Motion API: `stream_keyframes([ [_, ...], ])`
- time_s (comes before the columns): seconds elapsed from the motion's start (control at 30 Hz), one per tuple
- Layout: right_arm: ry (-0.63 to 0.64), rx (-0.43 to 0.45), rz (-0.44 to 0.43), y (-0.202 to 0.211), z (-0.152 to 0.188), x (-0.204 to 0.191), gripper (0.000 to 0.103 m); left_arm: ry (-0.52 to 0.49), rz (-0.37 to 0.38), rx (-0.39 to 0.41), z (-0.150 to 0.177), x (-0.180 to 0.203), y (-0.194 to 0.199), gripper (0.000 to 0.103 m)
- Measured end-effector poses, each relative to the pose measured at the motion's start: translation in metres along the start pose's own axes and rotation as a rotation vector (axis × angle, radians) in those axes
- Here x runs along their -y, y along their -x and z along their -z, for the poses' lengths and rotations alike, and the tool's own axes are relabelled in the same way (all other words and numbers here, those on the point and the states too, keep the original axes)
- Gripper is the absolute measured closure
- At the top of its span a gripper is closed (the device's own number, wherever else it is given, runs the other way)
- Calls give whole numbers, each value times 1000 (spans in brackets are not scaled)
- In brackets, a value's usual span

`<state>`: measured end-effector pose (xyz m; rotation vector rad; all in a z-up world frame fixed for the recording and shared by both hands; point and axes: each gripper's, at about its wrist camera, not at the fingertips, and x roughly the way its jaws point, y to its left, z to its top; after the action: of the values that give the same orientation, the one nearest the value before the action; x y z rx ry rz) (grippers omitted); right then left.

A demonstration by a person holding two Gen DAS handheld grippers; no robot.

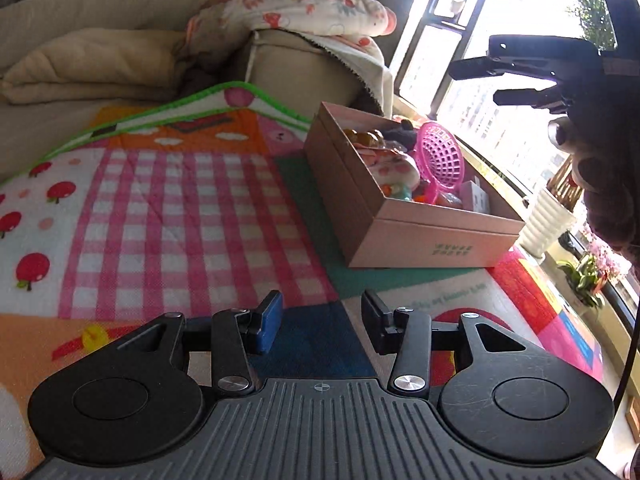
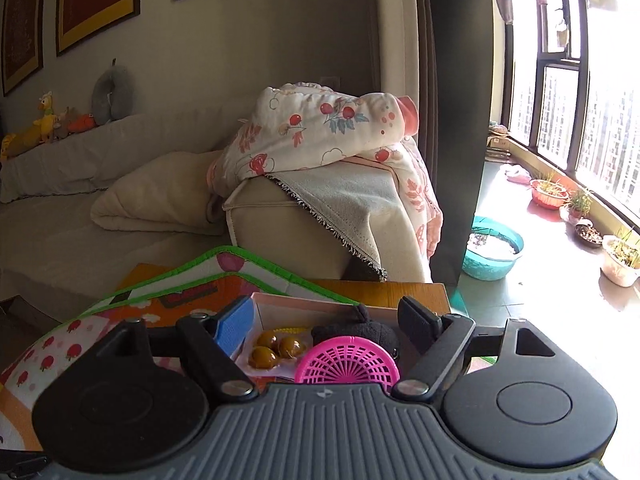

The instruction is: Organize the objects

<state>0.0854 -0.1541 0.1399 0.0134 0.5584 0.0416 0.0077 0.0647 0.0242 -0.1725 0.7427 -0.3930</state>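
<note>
While the left gripper hangs low over the play mat with its fingers apart and nothing between them, the pink box lies ahead and to its right, resting on the mat with bare mat between it and the tool. Long axis of the box runs away from the left wrist camera, toward the sofa arm — near short end faces the lens.

Right gripper is the nearer one: it hovers directly above the box, fingers spread wide and empty, looking down into it.

Contents, near to far in the right wrist view: pink mesh basket tipped on edge, glossy brown balls, a dark plush toy. Box looks crowded — likely late in the sort. Beyond it, a floral blanket is draped over the sofa arm.
</note>
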Motion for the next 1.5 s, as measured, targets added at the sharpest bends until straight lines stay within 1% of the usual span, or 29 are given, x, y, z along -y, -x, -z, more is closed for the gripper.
stream_keyframes([
  [0.07,30,-16,30,6,15,5,24,9,11,-6,1,2,-3,55],
  [0.13,56,-34,53,16,31,12,34,11,29,-8,1,6,-5,55],
  [0.2,72,-52,64,25,46,17,41,1,39,-12,1,12,-6,55],
  [0.27,71,-70,60,38,62,25,42,-9,43,-13,1,18,-7,55],
  [0.4,36,-119,17,57,97,35,42,-25,36,-13,2,30,-7,55],
  [0.47,14,-144,14,61,113,36,39,-46,23,-12,5,39,-8,55],
  [0.5,-2,-159,8,61,121,36,34,-57,12,-9,7,44,-8,55],
  [0.53,-27,-179,-1,61,131,35,32,-67,-6,-6,9,49,-8,55],
  [0.57,-46,-196,-7,60,138,34,30,-81,-32,-3,11,53,-8,55],
  [0.6,-67,-215,-11,57,147,31,27,-104,-80,8,16,59,-9,55],
  [0.67,-93,-235,-4,53,159,26,15,-134,-157,32,25,66,-10,55],
  [0.7,-102,-234,4,51,166,21,5,-132,-197,40,31,68,-13,55],
  [0.73,-103,-231,21,49,171,17,0,-122,-212,41,35,69,-15,55],
  [0.77,-95,-227,35,46,176,13,0,-117,-224,50,39,70,-16,53],
  [0.8,-77,-230,55,41,181,8,0,-134,-241,80,43,74,-16,53],
  [0.87,-34,-216,99,36,187,0,0,-156,-254,89,48,82,-16,54],
  [0.93,-25,-211,116,36,186,-3,0,-148,-237,90,50,85,-15,53],
  [1.03,-76,-188,97,35,189,5,0,-164,-245,94,52,91,-18,52],
  [1.1,-52,-136,91,38,196,5,0,-158,-245,94,52,90,-18,52],
  [1.2,-83,-110,93,41,199,6,0,-143,-244,96,52,89,-20,52],
  [1.3,-75,-103,133,42,200,0,0,-156,-253,95,53,91,-21,52],
  [1.5,-79,-98,133,41,200,1,0,-159,-255,94,53,91,-21,52],
])
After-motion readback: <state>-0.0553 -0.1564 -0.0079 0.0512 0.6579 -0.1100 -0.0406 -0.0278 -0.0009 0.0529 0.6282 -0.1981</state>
